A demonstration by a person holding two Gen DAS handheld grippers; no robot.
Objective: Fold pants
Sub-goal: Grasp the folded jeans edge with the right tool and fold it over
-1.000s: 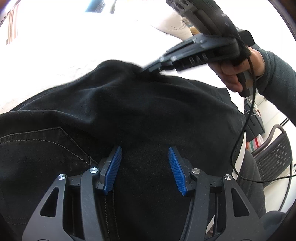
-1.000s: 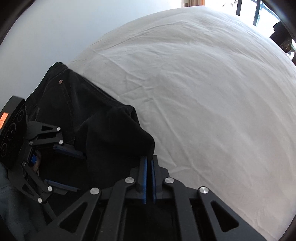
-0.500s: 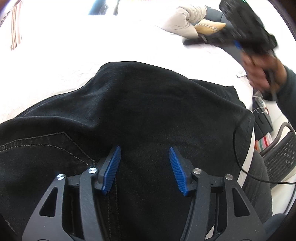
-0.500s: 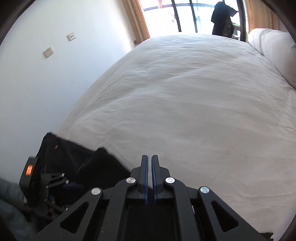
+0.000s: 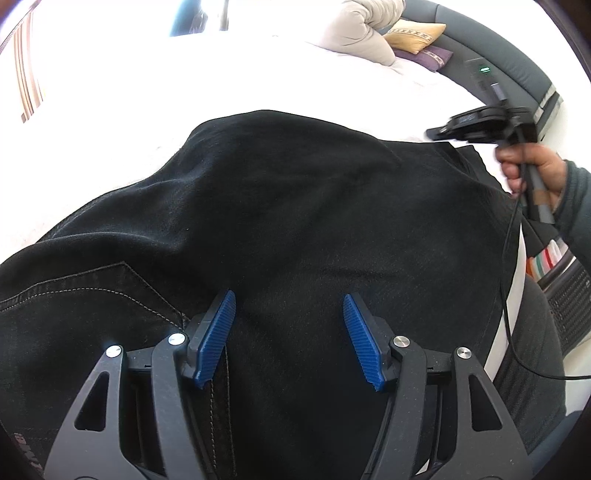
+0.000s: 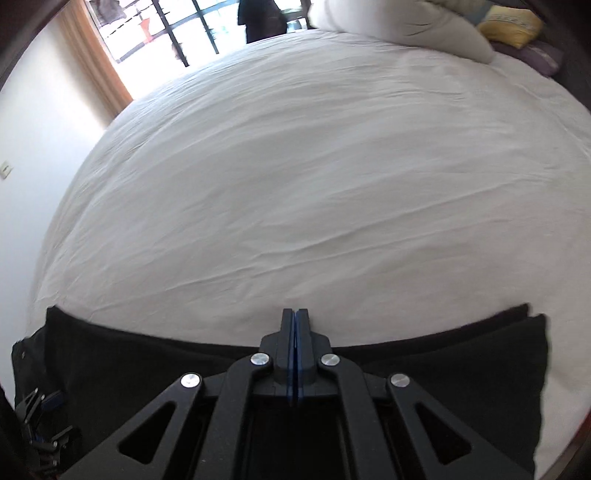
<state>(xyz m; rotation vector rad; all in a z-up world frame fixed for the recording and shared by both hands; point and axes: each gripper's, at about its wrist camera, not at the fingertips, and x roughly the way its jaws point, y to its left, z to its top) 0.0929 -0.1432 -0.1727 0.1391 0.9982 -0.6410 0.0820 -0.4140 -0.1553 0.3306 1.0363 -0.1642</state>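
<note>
Black pants (image 5: 295, 206): spread in a low folded heap along the near edge of the white bed (image 6: 314, 184), stitched pocket seam on the left side, a straight dark edge across the sheet in the right wrist view.
Left gripper (image 5: 289, 332): claw wide apart, blue ribbed pads (image 5: 216, 338) just over the denim, nothing pinched between them.
Right gripper (image 6: 294, 354): pads pressed flat together, nothing between them, tips over the far edge of the pants (image 6: 110, 369); in the left wrist view it sits off to the right, gripped by the person's right hand (image 5: 532, 166), clear of the cloth.
Cable (image 5: 508, 295): hangs from that handle, down past the bed edge.
Pillows (image 6: 399, 26): piled at the far end, a yellow cushion (image 6: 511, 20) beside them.
Window (image 6: 177, 29): behind the bed, orange curtain (image 6: 99, 62) at its left.
</note>
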